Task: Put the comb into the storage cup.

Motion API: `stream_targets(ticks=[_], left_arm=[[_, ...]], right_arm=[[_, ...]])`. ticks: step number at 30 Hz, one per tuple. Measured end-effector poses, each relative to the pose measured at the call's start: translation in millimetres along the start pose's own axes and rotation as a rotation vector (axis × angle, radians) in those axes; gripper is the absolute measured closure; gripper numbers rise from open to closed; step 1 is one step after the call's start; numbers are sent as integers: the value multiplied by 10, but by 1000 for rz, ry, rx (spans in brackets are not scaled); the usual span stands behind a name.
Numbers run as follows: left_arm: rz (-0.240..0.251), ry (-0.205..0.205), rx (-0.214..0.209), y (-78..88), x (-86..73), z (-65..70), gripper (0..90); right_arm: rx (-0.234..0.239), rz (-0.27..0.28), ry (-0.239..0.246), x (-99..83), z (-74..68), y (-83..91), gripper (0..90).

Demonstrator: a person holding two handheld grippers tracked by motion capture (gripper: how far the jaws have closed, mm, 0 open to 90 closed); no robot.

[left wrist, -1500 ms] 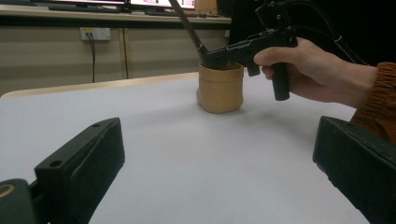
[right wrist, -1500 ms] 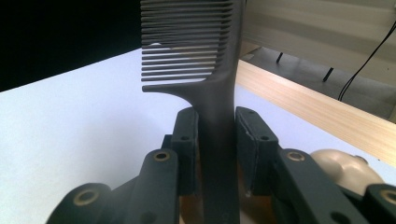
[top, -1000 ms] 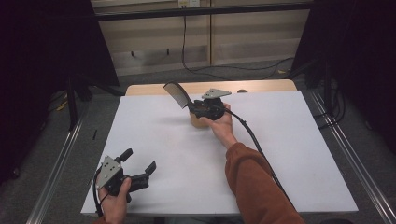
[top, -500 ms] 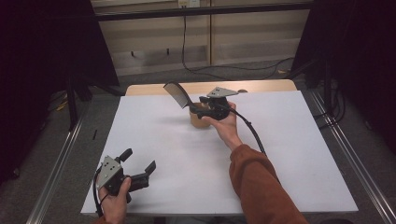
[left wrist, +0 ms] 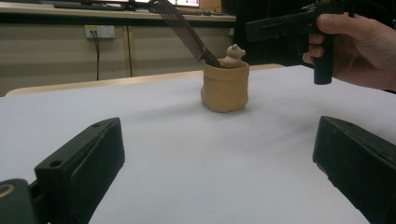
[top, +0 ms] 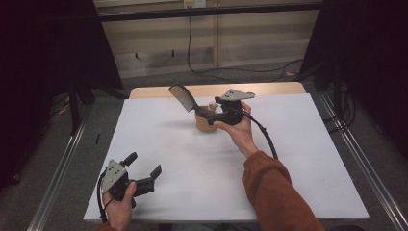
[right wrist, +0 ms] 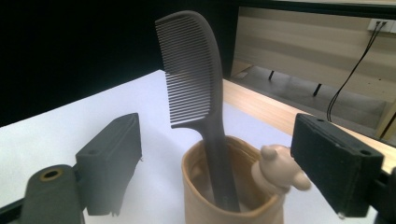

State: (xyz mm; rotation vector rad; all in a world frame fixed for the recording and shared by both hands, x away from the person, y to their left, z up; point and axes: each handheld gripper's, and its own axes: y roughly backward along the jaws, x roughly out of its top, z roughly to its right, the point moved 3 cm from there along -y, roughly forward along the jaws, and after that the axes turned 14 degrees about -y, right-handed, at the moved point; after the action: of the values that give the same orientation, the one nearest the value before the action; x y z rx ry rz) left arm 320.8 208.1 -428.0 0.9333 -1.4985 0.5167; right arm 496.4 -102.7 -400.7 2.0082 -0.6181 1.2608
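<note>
Two things stand in the tan cup (top: 206, 122): a dark comb (right wrist: 194, 88), handle down and leaning on the rim so its teeth stay clear, and a small bear figure (right wrist: 276, 170) beside it. The right gripper (top: 217, 111) sits just behind the cup, its jaws having just been opening, nothing between them. The left gripper (top: 144, 175), well apart from the cup, rests wide and empty.
</note>
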Motion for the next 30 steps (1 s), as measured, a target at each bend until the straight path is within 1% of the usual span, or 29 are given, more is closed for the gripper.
stream_targets(ticks=[4, 11, 13, 14, 18, 19, 20, 22, 24, 26, 30], left_arm=[[-7, -7, 11, -2, -1, 5, 23], [7, 5, 6, 14, 2, 0, 23], [11, 9, 4, 18, 4, 5, 23], [9, 5, 4, 22, 2, 0, 23], [8, 11, 9, 34, 1, -7, 23], [7, 8, 11, 39, 3, -11, 23], [10, 16, 14, 36, 4, -9, 23], [5, 13, 16, 33, 1, -8, 23], [7, 16, 13, 30, 2, -4, 23], [8, 14, 13, 31, 2, -4, 23], [15, 26, 18, 34, 1, -7, 23]], right_arm=[[-11, -1, 0, -7, 24, 48, 95], [-38, 0, -9, -13, 37, 126, 17], [-40, 3, -5, -15, 43, 153, 13], [-42, 4, -9, -18, 47, 169, 13], [-62, 22, -19, -41, 77, 239, 13], [-76, 30, -24, -45, 90, 259, 13], [-88, 36, -32, -48, 103, 280, 14], [-105, 45, -43, -53, 120, 326, 13], [-119, 51, -39, -47, 133, 366, 12], [-124, 64, -39, -38, 140, 409, 13], [-141, 80, -36, -25, 138, 492, 12]])
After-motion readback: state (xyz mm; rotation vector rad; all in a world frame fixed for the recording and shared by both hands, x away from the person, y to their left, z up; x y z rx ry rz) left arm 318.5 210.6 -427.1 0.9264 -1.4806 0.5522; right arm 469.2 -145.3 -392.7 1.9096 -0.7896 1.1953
